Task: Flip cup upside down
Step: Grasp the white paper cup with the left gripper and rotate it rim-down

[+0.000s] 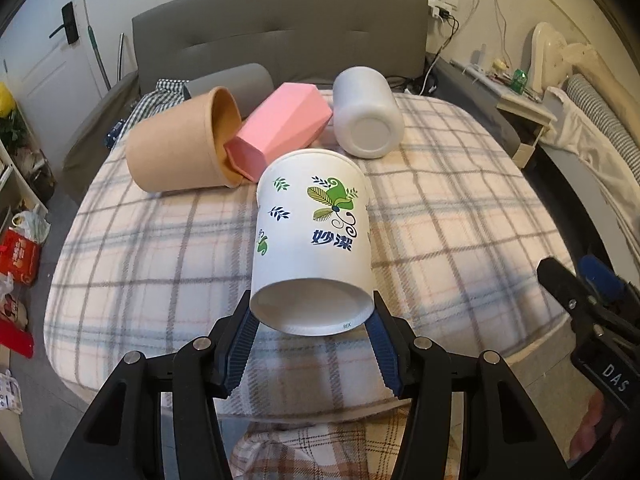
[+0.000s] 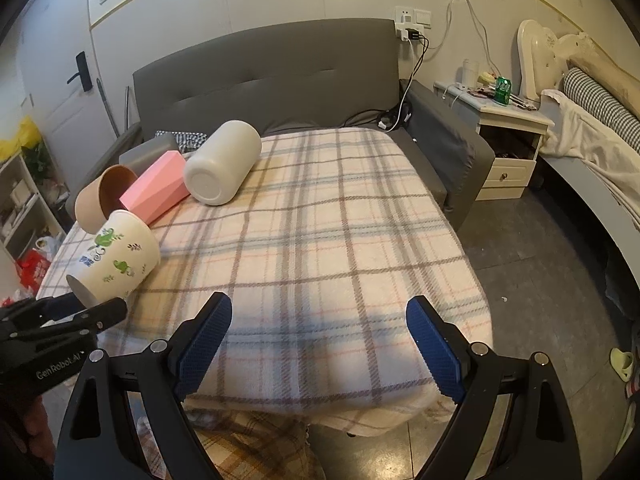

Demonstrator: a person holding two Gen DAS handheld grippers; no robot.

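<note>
A white paper cup (image 1: 314, 236) with green leaf prints and blue Chinese lettering is held by its base end, tilted on its side with the base toward the camera and the mouth pointing away. My left gripper (image 1: 312, 320) is shut on its base, one blue pad on each side. The cup hangs over the plaid blanket (image 1: 440, 208). In the right wrist view the same cup (image 2: 116, 258) is at far left, with the left gripper (image 2: 80, 312) under it. My right gripper (image 2: 320, 320) is open and empty above the blanket's near edge (image 2: 320, 240).
Three other cups lie on their sides at the back: a tan one (image 1: 180, 148), a pink faceted one (image 1: 280, 128) and a white one (image 1: 366, 112). A grey sofa back (image 1: 280, 32) is behind. A white nightstand (image 2: 508, 140) and a bed (image 2: 592, 140) stand at right.
</note>
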